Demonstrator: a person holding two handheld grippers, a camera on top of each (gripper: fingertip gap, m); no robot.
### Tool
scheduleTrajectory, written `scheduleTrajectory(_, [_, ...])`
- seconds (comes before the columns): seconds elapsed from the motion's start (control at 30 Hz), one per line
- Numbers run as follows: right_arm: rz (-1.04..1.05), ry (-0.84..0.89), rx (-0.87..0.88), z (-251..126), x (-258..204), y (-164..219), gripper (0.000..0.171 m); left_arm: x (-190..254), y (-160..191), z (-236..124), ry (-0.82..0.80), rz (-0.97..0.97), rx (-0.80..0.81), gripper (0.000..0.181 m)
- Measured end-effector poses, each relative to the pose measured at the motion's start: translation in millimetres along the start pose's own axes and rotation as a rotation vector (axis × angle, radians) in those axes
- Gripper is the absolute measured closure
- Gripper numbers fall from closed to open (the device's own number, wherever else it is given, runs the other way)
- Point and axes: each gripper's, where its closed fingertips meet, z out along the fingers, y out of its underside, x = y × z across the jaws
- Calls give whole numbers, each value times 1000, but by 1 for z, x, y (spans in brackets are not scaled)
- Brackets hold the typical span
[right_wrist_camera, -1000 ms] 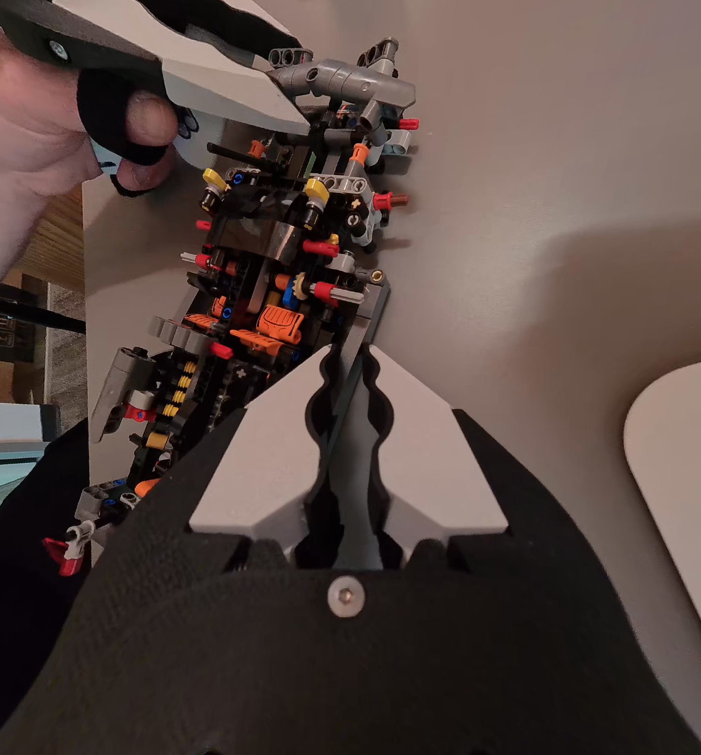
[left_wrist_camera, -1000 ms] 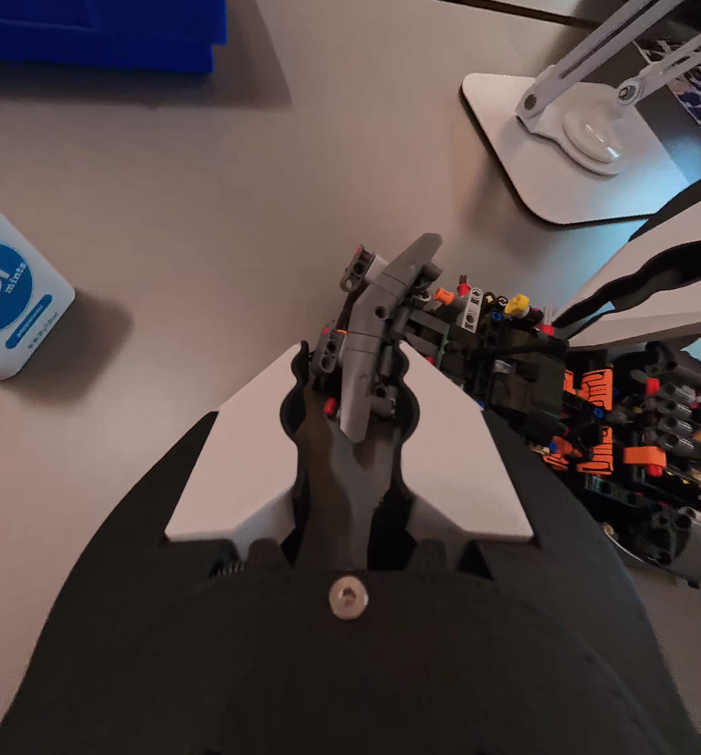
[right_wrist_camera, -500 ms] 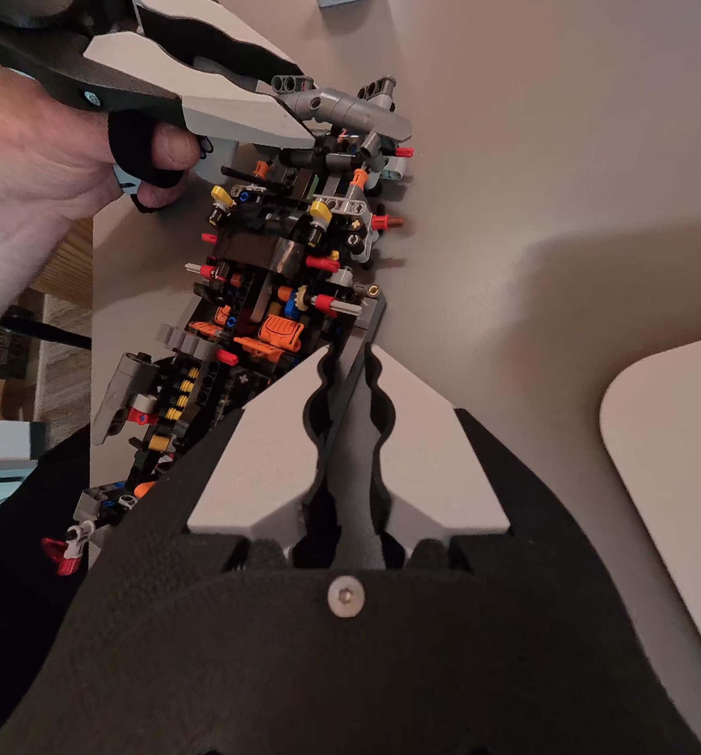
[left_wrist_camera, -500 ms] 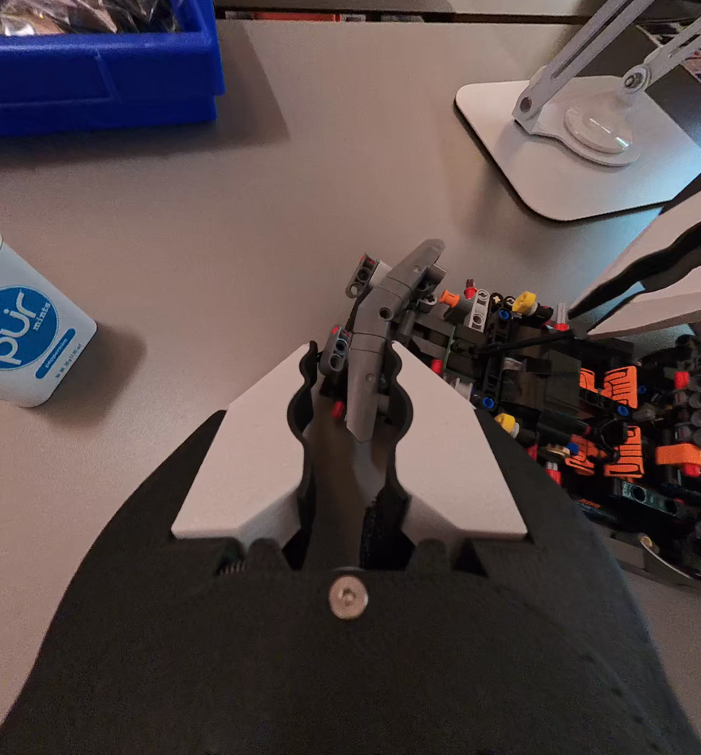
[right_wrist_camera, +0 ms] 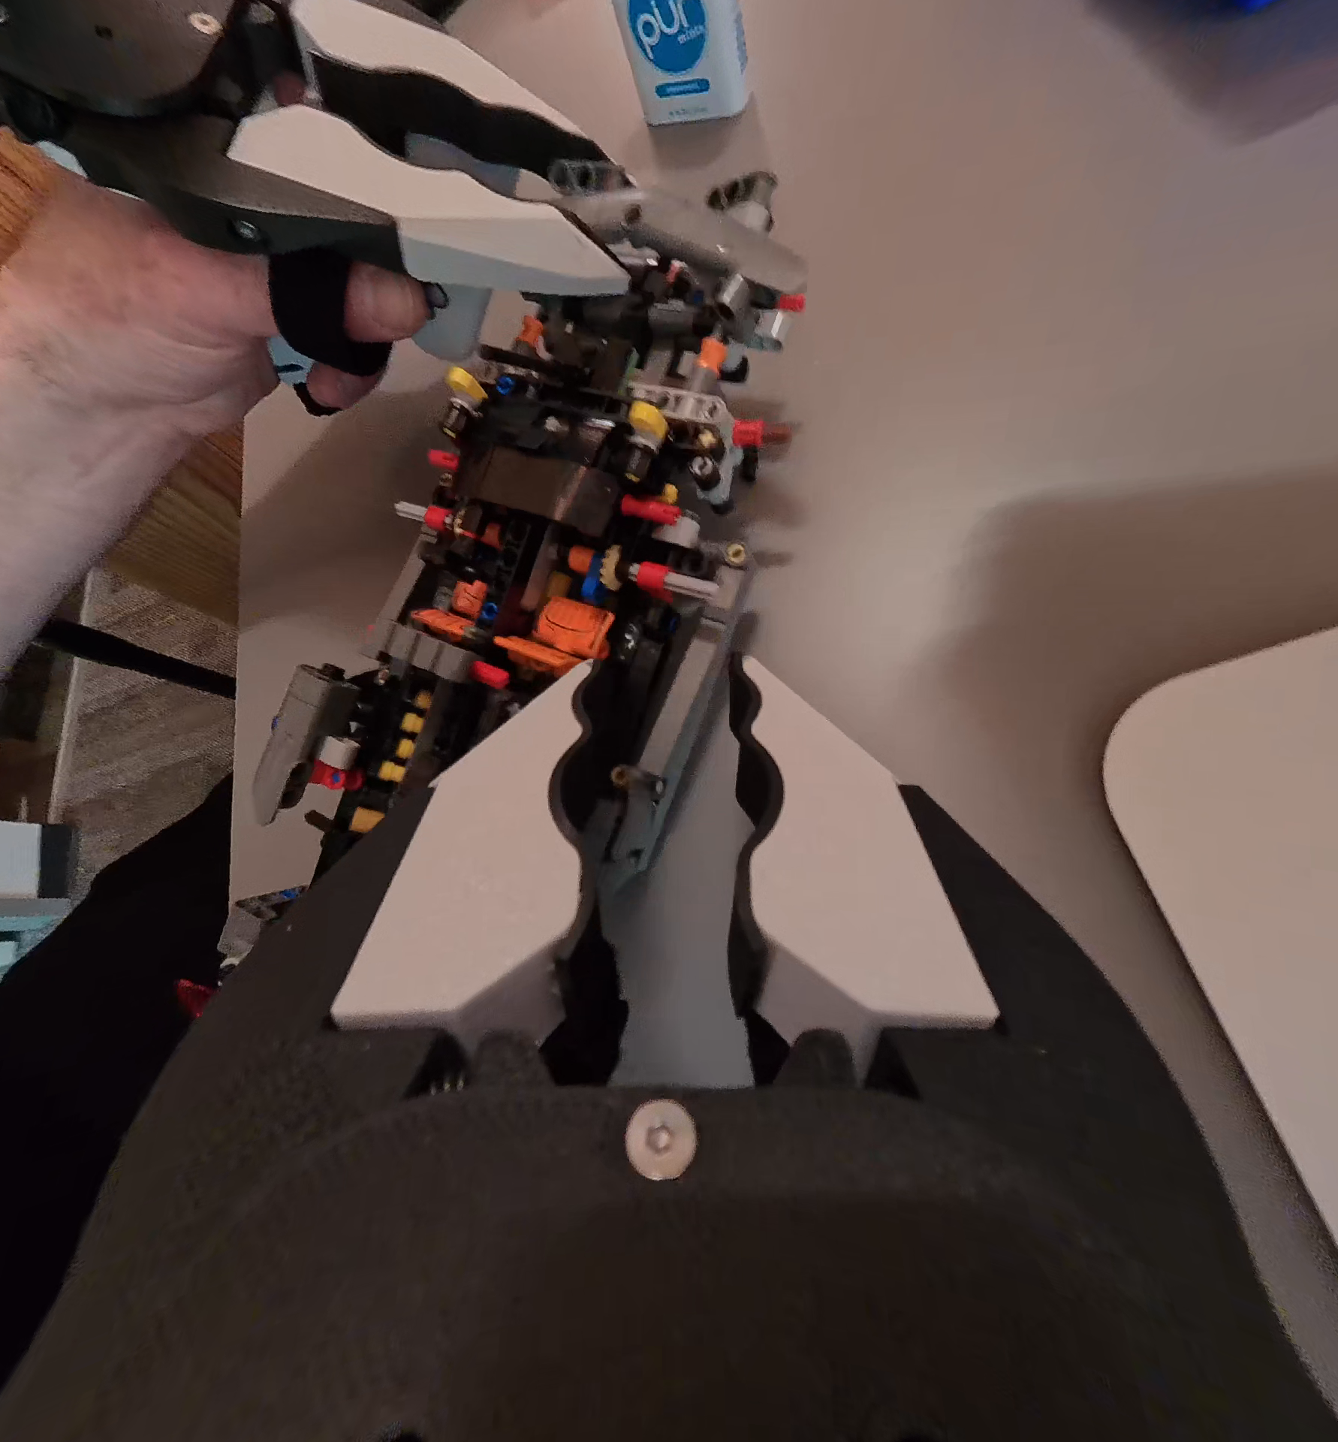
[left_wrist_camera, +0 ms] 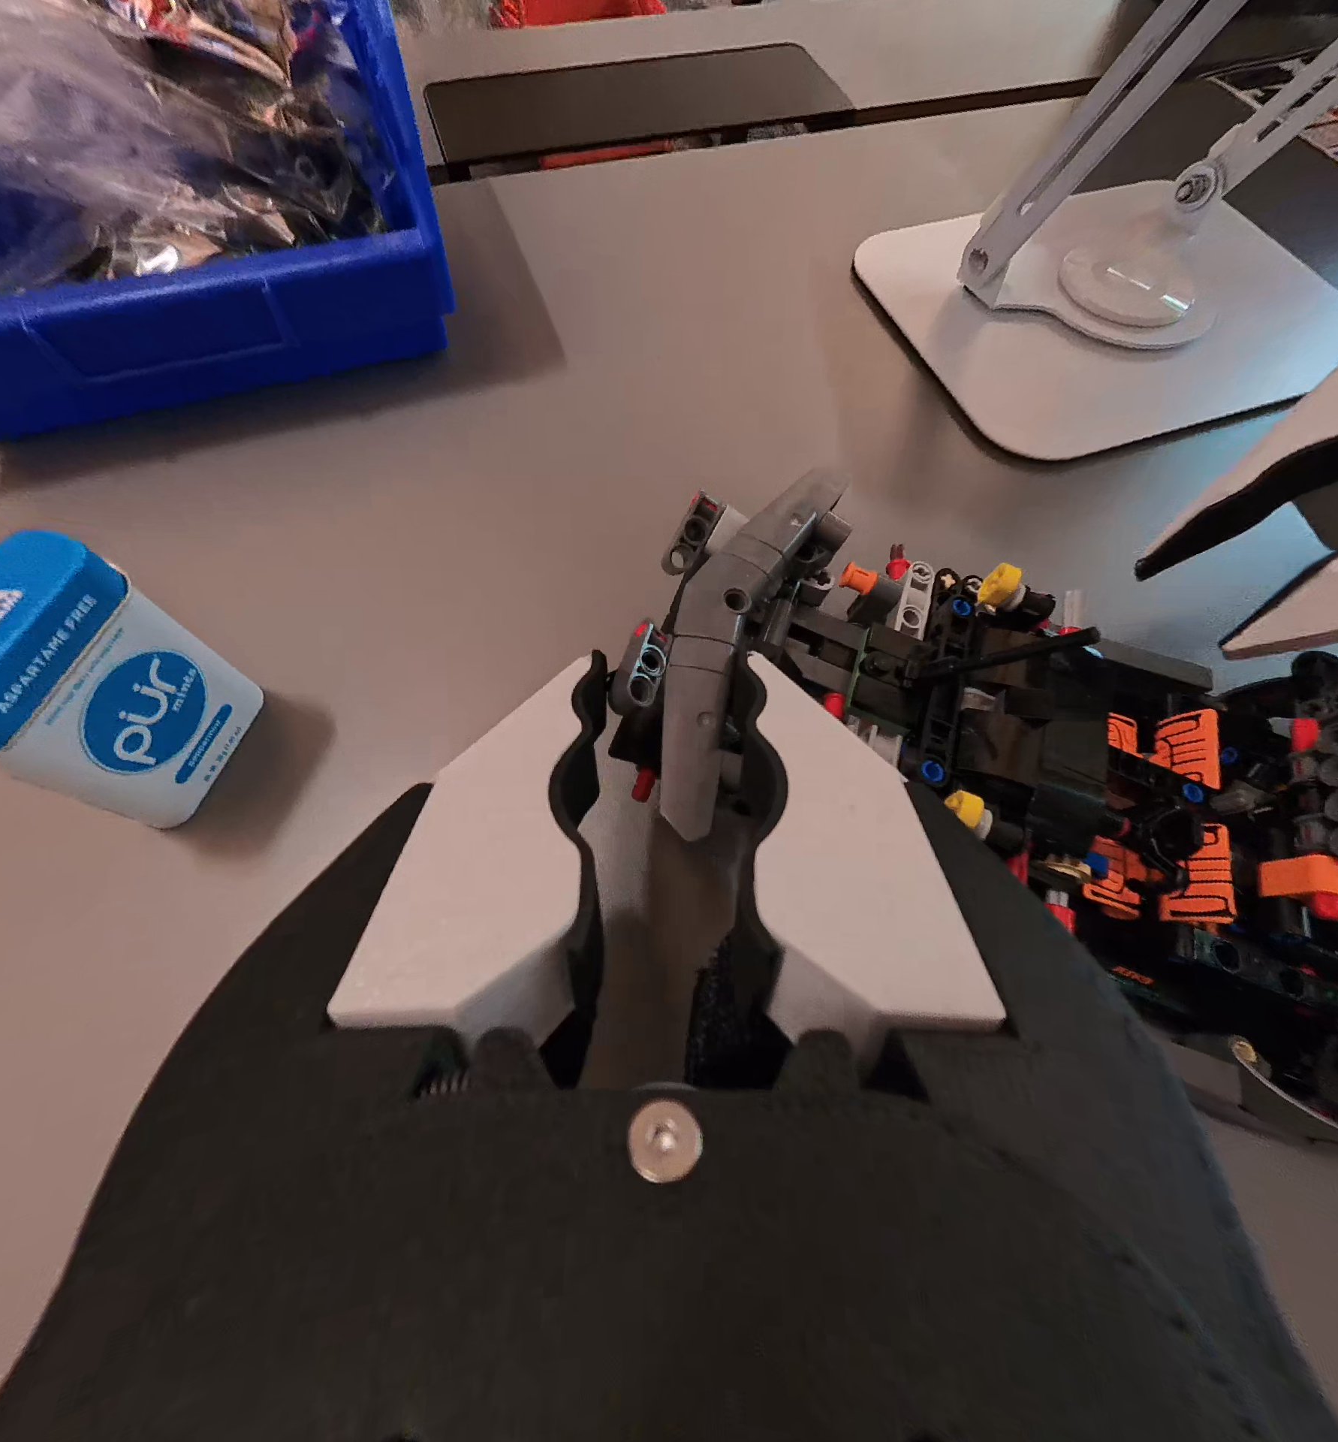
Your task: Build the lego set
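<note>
A black, grey and orange lego model [left_wrist_camera: 1040,749] lies on the grey table and also shows in the right wrist view [right_wrist_camera: 572,499]. My left gripper [left_wrist_camera: 671,671] is shut on the grey curved panel [left_wrist_camera: 697,702] at the model's end. The right wrist view shows this grip from the side [right_wrist_camera: 611,218]. My right gripper [right_wrist_camera: 660,671] is open, its fingers standing apart on either side of the model's grey side beam [right_wrist_camera: 674,749]. In the left wrist view it [left_wrist_camera: 1188,609] shows at the right edge with its fingers spread above the model.
A blue bin [left_wrist_camera: 198,328] of plastic bags stands at the back left. A blue and white mint tin [left_wrist_camera: 104,687] is left of the model. A white stand base [left_wrist_camera: 1079,374] sits at the back right. A hand [right_wrist_camera: 104,374] holds the left gripper near the table edge. My right tips are roughly 15 centimetres from the white stand base [left_wrist_camera: 1079,374].
My right gripper has opened, releasing the grey side beam. Both views have pulled back and tilted up, so the bin and the mint tin now show. My left gripper keeps its hold.
</note>
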Motion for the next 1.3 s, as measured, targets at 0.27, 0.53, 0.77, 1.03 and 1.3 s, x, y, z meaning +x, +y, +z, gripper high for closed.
scheduleTrajectory(0.27, [141, -158, 59, 4, 10, 5, 127, 10, -25, -10, -18, 70, 34, 151])
scheduleTrajectory(0.53, [245, -443, 16, 5, -6, 8, 110, 21, -44, -15, -34, 148, 39, 151])
scheduleTrajectory(0.77, [238, -497, 25, 8, -8, 4, 87, 26, -51, -15, -23, 159, 54, 151])
scheduleTrajectory(1.03, [260, -750, -8, 6, -43, -2, 103, 37, -66, -19, -18, 202, 78, 151])
scheduleTrajectory(1.3, [271, -858, 53, -6, -55, -13, 150, 42, -80, -29, 18, 180, 135, 149])
